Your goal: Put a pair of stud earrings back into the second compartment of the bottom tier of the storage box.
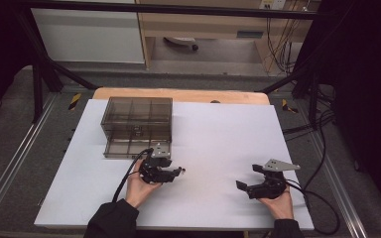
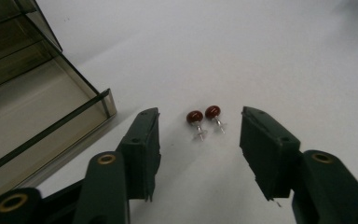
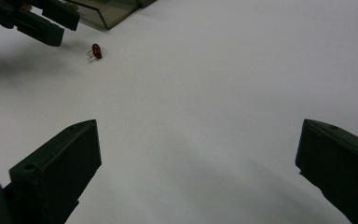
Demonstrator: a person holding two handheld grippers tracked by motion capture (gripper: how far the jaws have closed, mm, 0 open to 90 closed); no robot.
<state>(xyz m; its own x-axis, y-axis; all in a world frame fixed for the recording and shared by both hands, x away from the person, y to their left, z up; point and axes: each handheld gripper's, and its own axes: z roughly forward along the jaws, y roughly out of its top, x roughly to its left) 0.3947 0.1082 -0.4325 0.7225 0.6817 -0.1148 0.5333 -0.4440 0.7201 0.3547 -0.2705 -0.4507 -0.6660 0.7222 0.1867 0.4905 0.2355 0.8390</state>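
Red round stud earrings (image 2: 204,117), unresolved from above, lie on white table (image 1: 218,134) between the left gripper's (image 2: 199,140) wide-open, empty jaws beside the smoky plastic drawer box (image 1: 137,126); right gripper (image 3: 198,168) gapes empty.

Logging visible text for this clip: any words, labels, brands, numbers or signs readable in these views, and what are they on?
No readable text in any view.
Smoky drawer organiser: no label visible.
Red stud earrings: no markings visible.
Left gripper and right gripper: no brand or number legible.
Yellow-black hazard stripes on the floor frame: a pattern, not text.
Pale panel on the background furniture: too small and blurred to read.
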